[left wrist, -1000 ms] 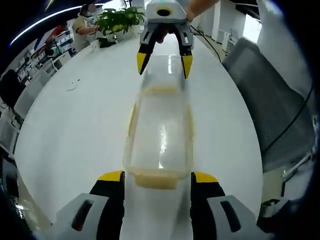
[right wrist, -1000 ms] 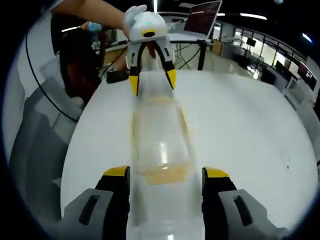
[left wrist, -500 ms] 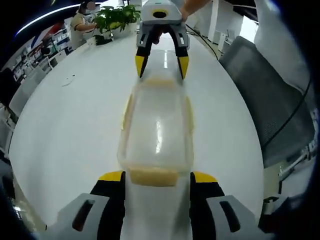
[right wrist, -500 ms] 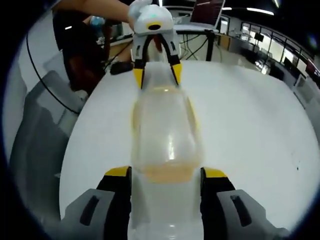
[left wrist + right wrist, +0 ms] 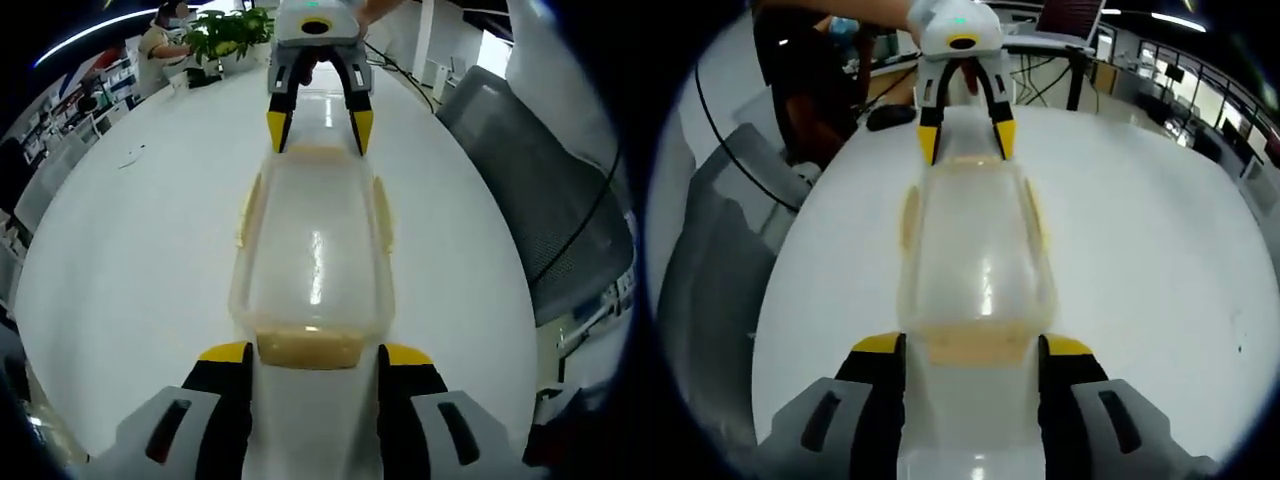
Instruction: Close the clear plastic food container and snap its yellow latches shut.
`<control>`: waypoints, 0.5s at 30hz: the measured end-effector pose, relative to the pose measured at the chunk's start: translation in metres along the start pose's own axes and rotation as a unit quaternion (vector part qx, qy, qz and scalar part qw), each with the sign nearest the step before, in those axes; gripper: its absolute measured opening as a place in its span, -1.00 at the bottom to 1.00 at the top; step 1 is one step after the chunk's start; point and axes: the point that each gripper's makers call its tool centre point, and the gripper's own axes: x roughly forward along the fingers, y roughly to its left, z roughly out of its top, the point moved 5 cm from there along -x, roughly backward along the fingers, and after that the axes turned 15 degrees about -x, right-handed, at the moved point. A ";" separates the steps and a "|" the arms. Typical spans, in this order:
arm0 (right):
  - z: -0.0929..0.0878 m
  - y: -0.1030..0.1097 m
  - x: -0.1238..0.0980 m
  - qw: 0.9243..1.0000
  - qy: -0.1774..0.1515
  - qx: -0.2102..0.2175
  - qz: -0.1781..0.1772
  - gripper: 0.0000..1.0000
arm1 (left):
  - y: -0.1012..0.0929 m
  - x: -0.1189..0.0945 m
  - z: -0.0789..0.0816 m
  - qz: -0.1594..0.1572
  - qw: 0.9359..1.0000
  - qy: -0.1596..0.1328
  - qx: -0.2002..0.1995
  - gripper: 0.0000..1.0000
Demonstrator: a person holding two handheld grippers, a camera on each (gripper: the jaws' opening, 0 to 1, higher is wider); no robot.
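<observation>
1. container [image 5: 312, 255], clear plastic with its lid on, lay lengthwise on the white table [image 5: 130, 270] in the left gripper view, its near end between the left gripper [image 5: 312, 352] jaws.
2. the left gripper's jaws stood spread on either side of the container's near yellow latch [image 5: 308, 348], not clamped on it; whether they touched the container's sides i could not tell.
3. at the container's far end the right gripper [image 5: 314, 118] faced back, its yellow-tipped jaws parted astride the far latch.
4. side latches [image 5: 244, 208] showed along the container's long edges; a grey chair [image 5: 540, 190] stood beyond the table's edge to the container's right, and a potted plant [image 5: 232, 32] sat past its far end.
5. in the right gripper view the container [image 5: 975, 265] again ran lengthwise, its near latch [image 5: 975, 343] between the right gripper [image 5: 972, 345] jaws, which were spread wide.
6. the left gripper [image 5: 964, 128] straddled the container's far end, jaws apart.
</observation>
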 end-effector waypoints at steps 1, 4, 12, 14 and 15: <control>0.000 0.000 0.000 1.000 0.001 -0.001 -0.001 -0.01 | 0.000 0.000 0.001 0.000 1.000 -0.005 0.006 -0.11; -0.001 0.000 0.002 1.000 0.005 -0.004 0.000 -0.03 | 0.000 0.000 0.002 0.000 1.000 -0.008 0.001 -0.12; -0.002 -0.001 0.003 1.000 0.014 -0.014 -0.006 -0.13 | -0.005 0.001 0.006 -0.005 1.000 -0.011 0.008 -0.19; -0.003 -0.002 0.003 1.000 0.018 -0.020 -0.008 -0.16 | -0.006 0.001 0.006 -0.005 1.000 -0.012 0.007 -0.20; -0.003 -0.002 0.003 1.000 0.019 -0.022 -0.008 -0.18 | -0.006 0.001 0.006 -0.004 1.000 -0.012 0.006 -0.21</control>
